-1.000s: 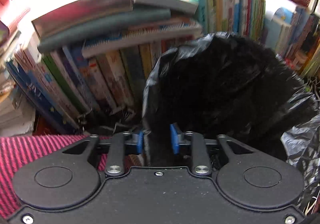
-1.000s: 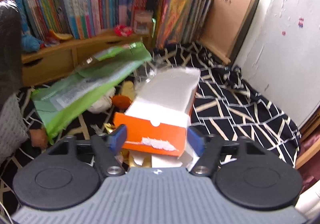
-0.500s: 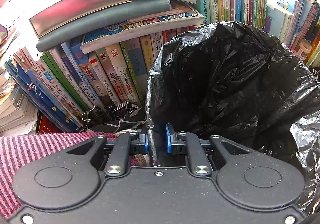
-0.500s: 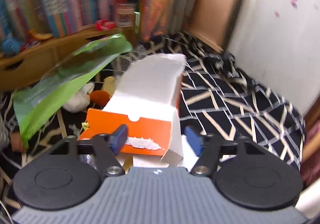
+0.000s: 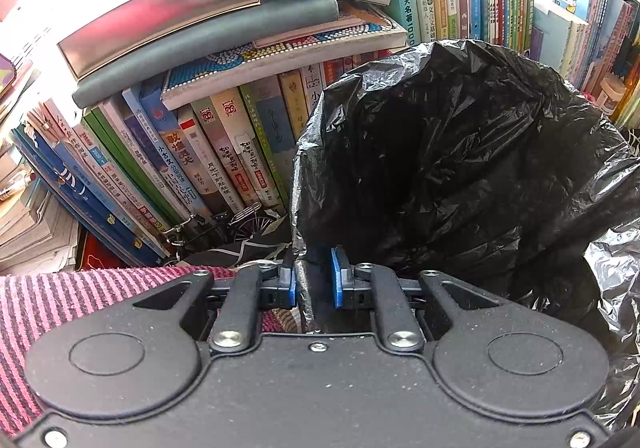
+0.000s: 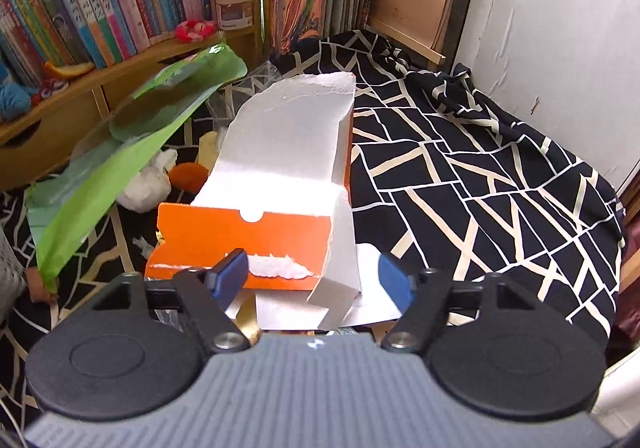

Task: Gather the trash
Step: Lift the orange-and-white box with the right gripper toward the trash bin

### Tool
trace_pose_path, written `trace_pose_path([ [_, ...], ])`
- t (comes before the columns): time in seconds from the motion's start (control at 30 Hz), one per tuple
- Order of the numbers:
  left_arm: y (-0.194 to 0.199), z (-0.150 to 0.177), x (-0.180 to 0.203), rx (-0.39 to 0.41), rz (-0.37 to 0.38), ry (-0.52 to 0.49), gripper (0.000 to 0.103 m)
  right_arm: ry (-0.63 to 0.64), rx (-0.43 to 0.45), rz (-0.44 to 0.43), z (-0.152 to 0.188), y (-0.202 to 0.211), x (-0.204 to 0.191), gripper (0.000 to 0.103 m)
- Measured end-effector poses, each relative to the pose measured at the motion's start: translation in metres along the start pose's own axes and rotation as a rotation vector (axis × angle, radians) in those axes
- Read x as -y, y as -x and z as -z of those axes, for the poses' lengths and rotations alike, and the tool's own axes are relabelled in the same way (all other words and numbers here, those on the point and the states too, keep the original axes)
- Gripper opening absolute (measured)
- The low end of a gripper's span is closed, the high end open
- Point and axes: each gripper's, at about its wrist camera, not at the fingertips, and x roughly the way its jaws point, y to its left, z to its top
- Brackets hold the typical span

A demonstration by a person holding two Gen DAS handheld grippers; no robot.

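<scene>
In the left wrist view, a black trash bag (image 5: 460, 168) stands open and fills the right half. A fold of its rim runs between the blue pads (image 5: 338, 282) of my left gripper (image 5: 313, 284), which is shut on it. In the right wrist view, a torn orange and white cardboard box (image 6: 280, 168) lies on a black patterned cloth (image 6: 480, 176). My right gripper (image 6: 312, 278) is open, its fingertips at either side of the box's near end. A green plastic wrapper (image 6: 132, 152) lies to the left of the box, with crumpled white paper (image 6: 146, 186) and an orange scrap (image 6: 188, 176) beside it.
Rows of books (image 5: 192, 168) stand close behind the bag, and a pink striped fabric (image 5: 80, 296) lies at the lower left. A wooden shelf (image 6: 80, 104) with books and a jar (image 6: 234, 10) backs the trash. A white wall (image 6: 560, 28) stands on the right.
My left gripper's pads have drawn in on the bag's rim, and the bag now stands wider open. My right gripper has moved a little closer to the box and stays open.
</scene>
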Motion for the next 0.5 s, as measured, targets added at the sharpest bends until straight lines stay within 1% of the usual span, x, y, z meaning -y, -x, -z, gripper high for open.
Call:
trace_pose_path([
  [0.13, 0.000, 0.001, 0.001, 0.002, -0.003, -0.005, 0.015, -0.027, -0.007, -0.004, 0.001, -0.001, 0.001, 0.072],
  [0.2, 0.000, 0.001, 0.002, 0.003, -0.003, -0.005, 0.015, -0.035, -0.014, -0.005, 0.002, -0.002, 0.002, 0.072],
  [0.3, 0.000, 0.000, 0.002, 0.003, -0.005, -0.008, 0.015, -0.037, -0.007, -0.030, 0.001, -0.004, 0.003, 0.072],
  [0.33, 0.000, 0.000, 0.002, 0.004, -0.006, -0.010, 0.015, -0.038, -0.001, -0.047, -0.002, -0.006, 0.003, 0.073],
  [0.37, 0.000, 0.000, 0.002, 0.003, -0.007, -0.011, 0.015, -0.042, 0.001, -0.068, -0.005, -0.008, 0.003, 0.083],
  [0.4, -0.001, 0.000, 0.002, 0.003, -0.008, -0.011, 0.015, -0.047, 0.008, -0.081, -0.008, -0.010, 0.002, 0.089],
  [0.43, -0.001, 0.000, 0.002, 0.002, -0.007, -0.010, 0.015, -0.045, 0.024, -0.085, -0.011, -0.011, 0.001, 0.100],
  [0.47, -0.001, 0.000, 0.001, 0.002, -0.006, -0.009, 0.015, -0.028, 0.032, -0.092, -0.013, -0.013, -0.001, 0.103],
  [0.5, -0.001, 0.000, 0.001, 0.002, -0.005, -0.007, 0.015, -0.003, 0.026, -0.094, -0.015, -0.016, -0.004, 0.103],
])
